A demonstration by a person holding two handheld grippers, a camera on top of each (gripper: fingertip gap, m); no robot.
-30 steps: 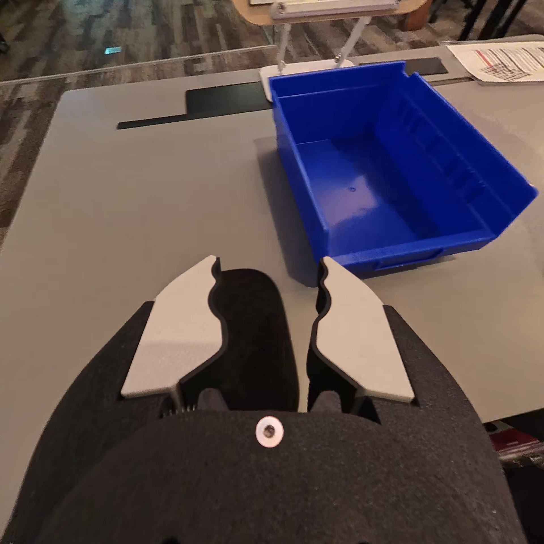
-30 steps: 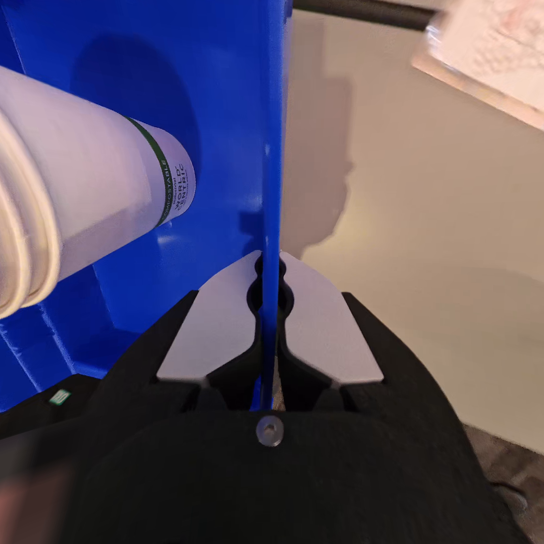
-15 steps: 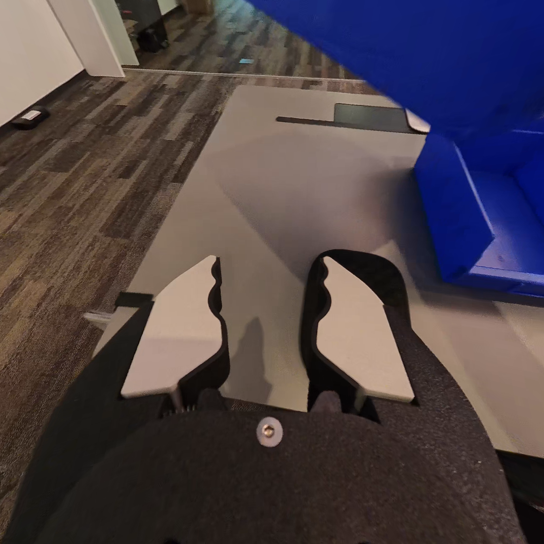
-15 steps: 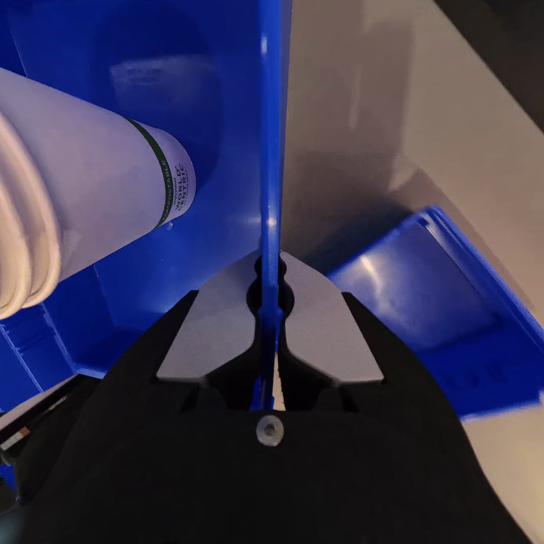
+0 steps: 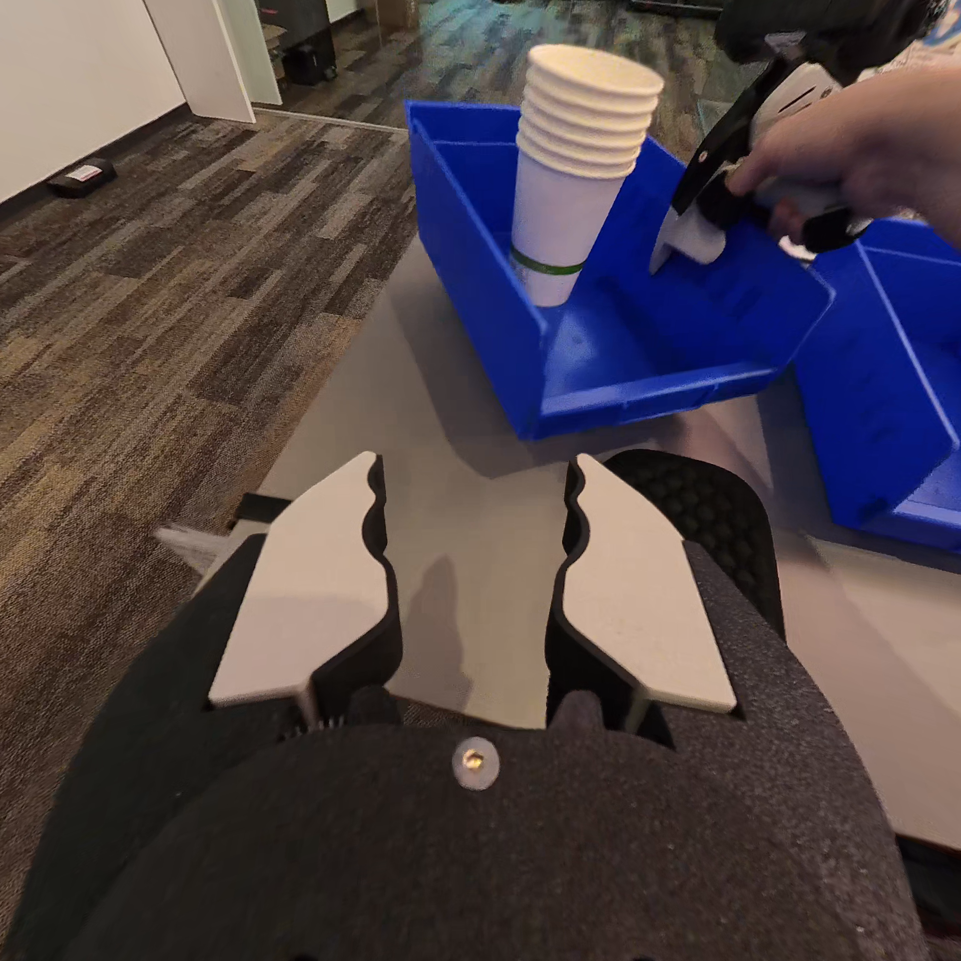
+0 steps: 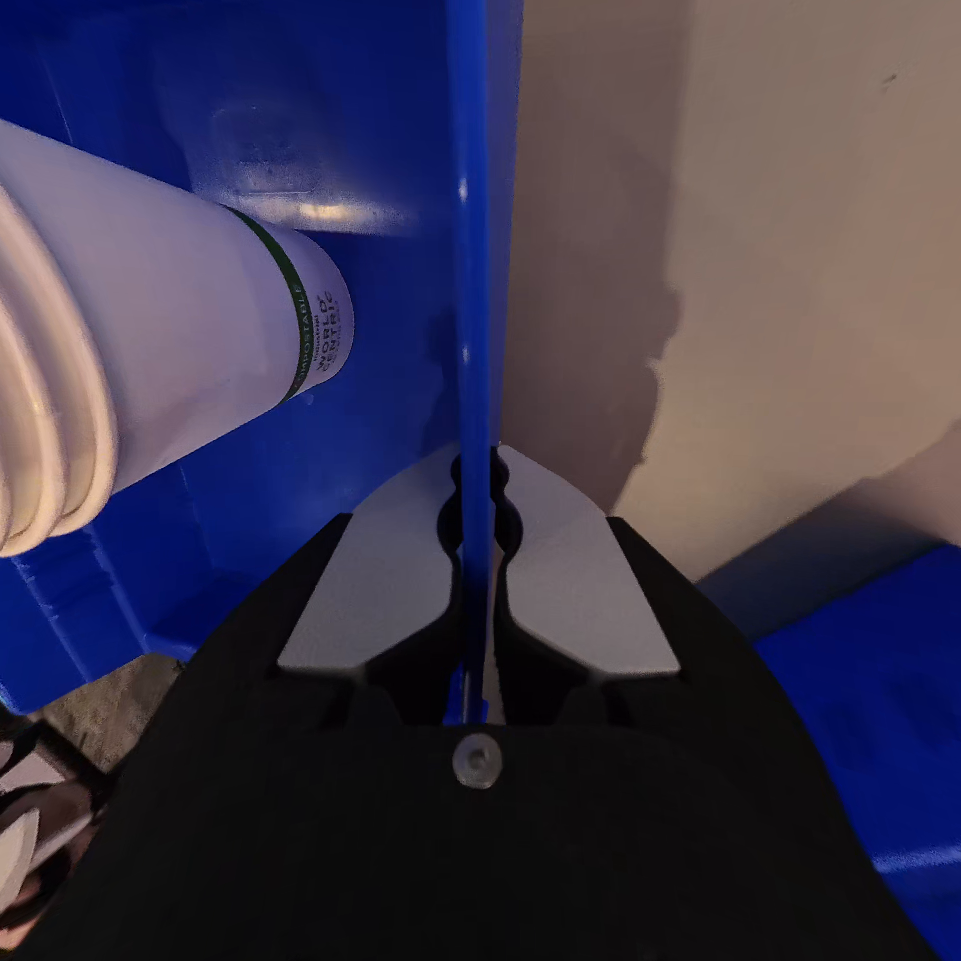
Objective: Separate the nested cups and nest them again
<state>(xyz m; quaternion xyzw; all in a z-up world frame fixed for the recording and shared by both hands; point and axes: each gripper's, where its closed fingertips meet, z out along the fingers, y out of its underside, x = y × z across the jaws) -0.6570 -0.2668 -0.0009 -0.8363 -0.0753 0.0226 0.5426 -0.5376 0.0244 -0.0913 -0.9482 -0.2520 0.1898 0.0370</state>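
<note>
The cups [image 5: 577, 171] stand nested in a bin [image 5: 650, 395] on the table [image 5: 468, 499] — the right gripper [image 6: 476, 468] clamps its wall, likely to position it. The left gripper [image 5: 476, 478] hangs open nearby, empty — free to take cups.

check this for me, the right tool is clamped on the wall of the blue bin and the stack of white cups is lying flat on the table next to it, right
Not quite. The right tool is clamped on the wall of the blue bin, but the stack of white cups is not lying on the table: it stands inside that bin, as the left wrist view shows.
</note>
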